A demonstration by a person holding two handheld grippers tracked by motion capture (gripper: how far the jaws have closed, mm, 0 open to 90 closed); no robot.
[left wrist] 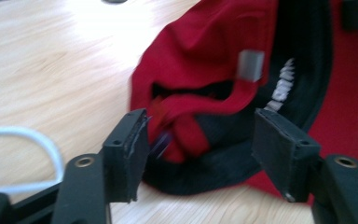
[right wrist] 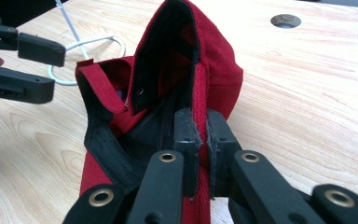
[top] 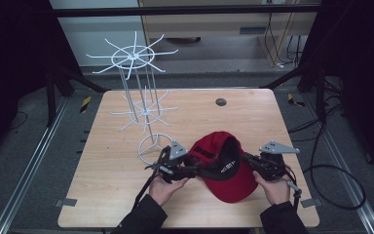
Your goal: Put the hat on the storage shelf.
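A: Where is the cap now?

B: It lies upside down on the desk, near the person's edge, between the two hands. The brim points toward the person and the open crown points away, so its long axis runs from near to far. The white wire rack stands well apart, to the far left of the cap.

A: What does the right gripper do?

B: Its jaws are pressed together on the cap's edge. In the right gripper view a red seam and the black inner band sit between the two pads, and the crown stands up folded just behind them.

A: And the left gripper?

B: Its jaws are spread and hold nothing. In the left gripper view the back of the cap, with the strap and the small opening, lies straight ahead, partly inside the gap. One pad looks very near the fabric, but whether it touches cannot be told because the picture is blurred.

A: So which hand is nearer to the next grasp?

B: Probably the left one. The free rim is directly in front of its jaws, so it seems enough to go a little forward and close. Probably the cap is meant for the rack, but this is only a guess.
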